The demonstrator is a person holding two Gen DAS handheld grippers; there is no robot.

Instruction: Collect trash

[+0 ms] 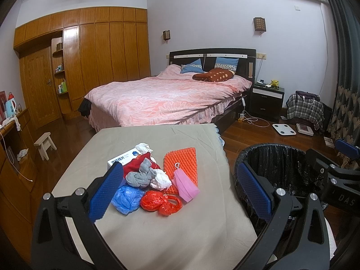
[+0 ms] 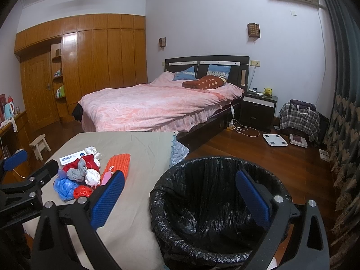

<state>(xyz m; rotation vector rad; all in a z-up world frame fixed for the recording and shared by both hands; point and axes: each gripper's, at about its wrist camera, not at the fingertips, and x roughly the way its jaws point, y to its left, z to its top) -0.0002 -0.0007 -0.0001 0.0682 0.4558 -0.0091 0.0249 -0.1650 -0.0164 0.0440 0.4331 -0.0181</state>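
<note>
Side-by-side wrist views; shared table [image 1: 157, 236]

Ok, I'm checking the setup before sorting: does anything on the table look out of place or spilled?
Nothing is spilled. The oddity is the mix: grey rolled socks and a red cloth lie heaped with crumpled blue and red plastic bags on the grey-covered table.

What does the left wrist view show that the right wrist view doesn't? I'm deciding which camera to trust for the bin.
Only the left wrist view shows the pink mask whole and the right claw from outside. Only the right wrist view shows the trash bin interior fully, apparently empty, plus the left claw from outside. Both show the trash pile on the grey-covered table and the bed.
</note>
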